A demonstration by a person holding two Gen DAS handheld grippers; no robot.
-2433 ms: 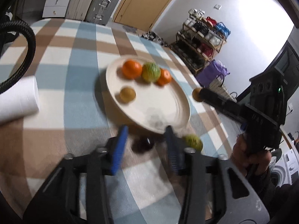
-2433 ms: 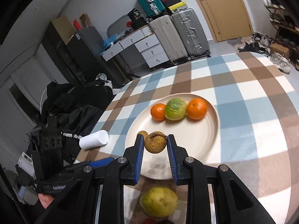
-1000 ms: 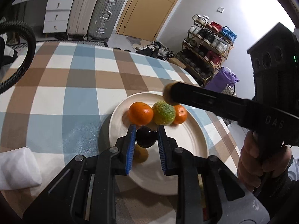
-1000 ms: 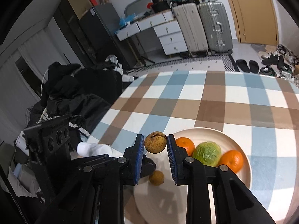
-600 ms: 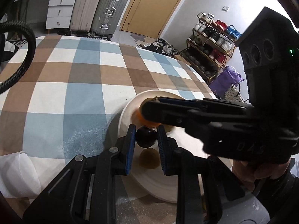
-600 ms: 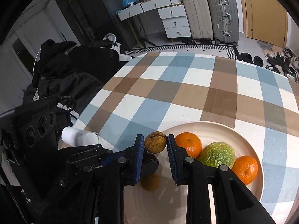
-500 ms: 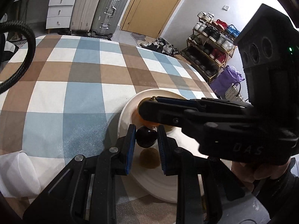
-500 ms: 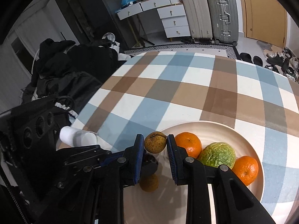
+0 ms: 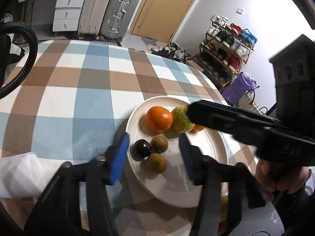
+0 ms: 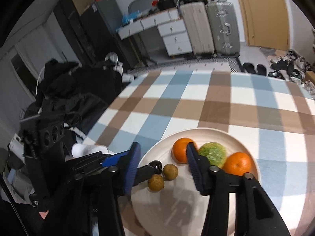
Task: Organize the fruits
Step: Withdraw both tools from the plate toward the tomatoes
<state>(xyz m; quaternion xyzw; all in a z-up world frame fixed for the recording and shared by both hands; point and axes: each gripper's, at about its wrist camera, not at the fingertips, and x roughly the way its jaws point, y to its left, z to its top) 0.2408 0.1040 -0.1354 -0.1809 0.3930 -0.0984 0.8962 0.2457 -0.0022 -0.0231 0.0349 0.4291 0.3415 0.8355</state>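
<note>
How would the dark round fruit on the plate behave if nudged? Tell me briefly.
The dark fruit looks round and glossy, so it would probably roll and may slip between pads. It sits beside a brown fruit near the plate rim, which might check it.

left gripper [image 9: 152, 153]: spread, empty | right gripper [image 10: 162, 164]: spread, empty

Indoor light, even, moderately bright. Strong glare on white wall [image 9: 275, 5] upper right of left view. Soft shadows under fruit on plate [image 9: 208, 179]; gripper shadow on plate [image 10: 177, 202] in right view. Motion blur on left gripper [image 9: 153, 157] fingers and right gripper [image 10: 163, 165]. Fisheye bending, black vignette at corners. Near housings out of focus.
</note>
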